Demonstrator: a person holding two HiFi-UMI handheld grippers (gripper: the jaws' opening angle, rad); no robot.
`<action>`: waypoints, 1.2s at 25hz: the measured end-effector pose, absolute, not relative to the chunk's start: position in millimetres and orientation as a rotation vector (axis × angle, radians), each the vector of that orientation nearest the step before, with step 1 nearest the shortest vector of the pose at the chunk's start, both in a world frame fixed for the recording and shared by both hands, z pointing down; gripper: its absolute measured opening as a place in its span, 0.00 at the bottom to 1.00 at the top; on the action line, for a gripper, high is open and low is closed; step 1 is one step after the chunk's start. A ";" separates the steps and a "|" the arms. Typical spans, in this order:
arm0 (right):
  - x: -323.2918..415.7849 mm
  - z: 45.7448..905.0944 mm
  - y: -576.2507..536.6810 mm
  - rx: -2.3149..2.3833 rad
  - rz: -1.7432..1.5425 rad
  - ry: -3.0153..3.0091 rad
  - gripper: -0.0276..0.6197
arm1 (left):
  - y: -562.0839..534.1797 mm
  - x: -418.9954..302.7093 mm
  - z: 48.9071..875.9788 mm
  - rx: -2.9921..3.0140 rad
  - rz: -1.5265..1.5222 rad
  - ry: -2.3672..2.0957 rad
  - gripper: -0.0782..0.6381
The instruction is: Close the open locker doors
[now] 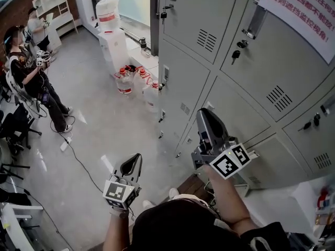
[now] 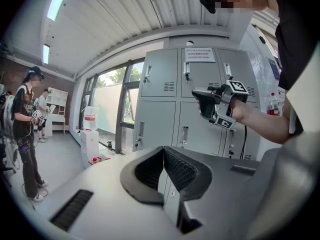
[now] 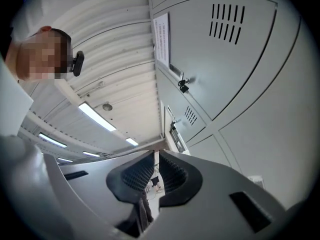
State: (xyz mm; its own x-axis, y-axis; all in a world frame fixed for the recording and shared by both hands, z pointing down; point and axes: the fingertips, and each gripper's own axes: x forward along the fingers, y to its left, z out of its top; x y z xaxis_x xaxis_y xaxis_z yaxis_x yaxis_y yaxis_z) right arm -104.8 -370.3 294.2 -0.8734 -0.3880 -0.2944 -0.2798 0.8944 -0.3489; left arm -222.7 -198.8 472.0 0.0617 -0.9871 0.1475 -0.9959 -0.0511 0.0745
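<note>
The locker doors [image 1: 251, 61] are found at 1 o'clock of the right gripper [image 1: 203, 115], near but apart. Its fingers [image 3: 172, 171] are clenched on nothing. The left gripper [image 1: 136, 160] is held at 7 o'clock, likewise clenched empty.

The lockers [image 1: 246, 88] are sheet metal under a smooth, pale grey paint coat with a satin sheen. Vent slots are punched through the sheet. A recessed handle plate [image 1: 256, 20] looks like brighter bare metal. The notice [image 1: 301, 9], at 1 o'clock in the head view, is matt white paper with red print. The floor [image 1: 99, 140], toward 9 o'clock, is smooth, glossy grey and reflects light. The left claw [image 2: 162, 151] and right claw [image 3: 154, 154] have matt grey moulded plastic shells. Their pads [image 2: 180, 171] are black, finely textured and rubber-like. The jugs [image 1: 124, 80], at 11 o'clock, are translucent plastic with red caps. The ceiling [image 2: 125, 24] is ribbed white panelling.
</note>
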 end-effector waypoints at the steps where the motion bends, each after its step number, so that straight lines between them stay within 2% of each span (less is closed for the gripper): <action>1: -109.5 302.7 -360.9 -0.483 -0.430 2.726 0.12 | -193.8 -223.6 471.9 2.174 0.074 -2.042 0.14; 8: -132.0 368.3 -297.5 -0.447 -0.470 2.901 0.12 | -165.6 -227.6 477.6 2.196 0.062 -1.994 0.14; 16: -140.7 430.5 -236.2 -0.407 -0.376 3.105 0.12 | -149.9 -219.0 488.0 2.234 0.086 -1.923 0.14; 30: -135.0 462.0 -202.9 -0.455 -0.328 3.186 0.12 | -145.6 -209.9 495.1 2.314 0.157 -1.841 0.14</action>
State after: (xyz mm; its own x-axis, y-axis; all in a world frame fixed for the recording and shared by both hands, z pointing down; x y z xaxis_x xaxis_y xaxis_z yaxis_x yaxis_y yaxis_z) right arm -135.0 -202.9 462.0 -0.9561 -0.2672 0.1202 -0.2861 0.9399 -0.1865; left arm -209.9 -145.6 495.1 0.2273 -0.9543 0.1940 -0.9734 -0.2166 0.0749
